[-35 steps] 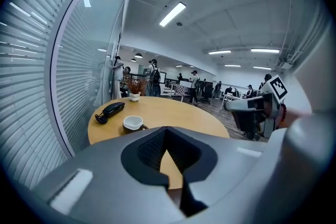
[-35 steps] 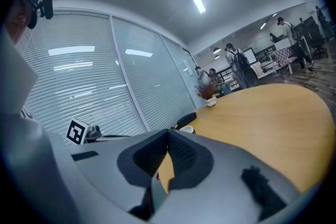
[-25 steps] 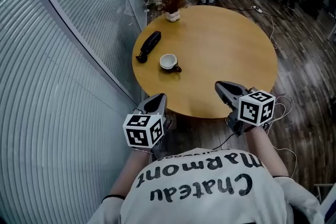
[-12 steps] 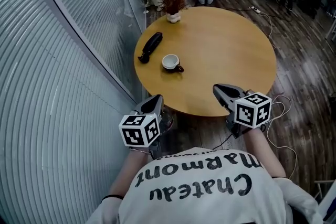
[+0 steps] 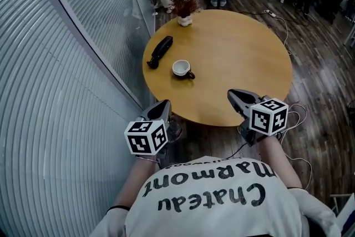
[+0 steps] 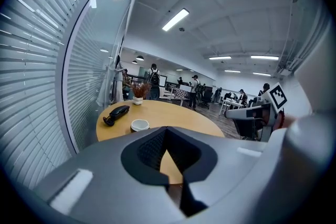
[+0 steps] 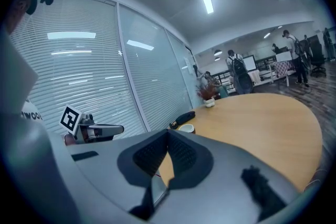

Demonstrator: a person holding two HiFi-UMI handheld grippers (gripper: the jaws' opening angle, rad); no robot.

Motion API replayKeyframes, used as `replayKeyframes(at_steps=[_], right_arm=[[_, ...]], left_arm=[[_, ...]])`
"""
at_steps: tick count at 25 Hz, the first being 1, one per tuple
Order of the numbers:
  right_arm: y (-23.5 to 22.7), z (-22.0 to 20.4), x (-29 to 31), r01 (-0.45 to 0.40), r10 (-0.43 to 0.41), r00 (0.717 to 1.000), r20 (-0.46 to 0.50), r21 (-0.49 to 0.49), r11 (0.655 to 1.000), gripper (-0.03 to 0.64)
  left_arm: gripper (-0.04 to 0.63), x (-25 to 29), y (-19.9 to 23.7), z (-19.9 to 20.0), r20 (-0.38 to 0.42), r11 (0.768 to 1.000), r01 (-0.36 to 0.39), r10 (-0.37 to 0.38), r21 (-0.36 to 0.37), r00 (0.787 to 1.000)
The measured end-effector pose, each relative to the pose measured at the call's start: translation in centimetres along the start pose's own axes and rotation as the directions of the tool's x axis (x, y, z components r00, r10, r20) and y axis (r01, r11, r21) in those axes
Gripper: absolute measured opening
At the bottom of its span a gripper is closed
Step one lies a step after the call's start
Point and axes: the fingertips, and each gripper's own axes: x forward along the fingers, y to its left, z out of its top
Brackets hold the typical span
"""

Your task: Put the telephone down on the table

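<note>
The telephone [image 5: 160,51], a black handset, already lies flat on the round wooden bench [image 5: 244,53]. It sits near the far left edge, just beside a white cup [image 5: 181,68] and short of a small potted plant [image 5: 184,18]. Nothing touches or holds it.

The left gripper [image 5: 162,106] hangs off the near edge of the bench, its fingers [image 6: 149,150] pressed together with nothing between them. The right gripper [image 5: 233,94] hovers over the near rim, its fingers [image 7: 185,155] likewise pressed together and empty. Both are well apart from the handset.

As things lie, the task looks complete: the handset rests on the bench, released, and no step seems left.
</note>
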Motion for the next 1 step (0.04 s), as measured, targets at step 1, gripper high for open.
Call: replayKeyframes(at_steps=[1], right_arm=[[-0.06, 0.05, -0.02, 0.000, 0.000, 1.000, -0.002, -0.002, 1.000, 0.014]], left_arm=[[0.009, -0.01, 0.01, 0.04, 0.001, 1.000, -0.002, 0.002, -0.001, 1.000]])
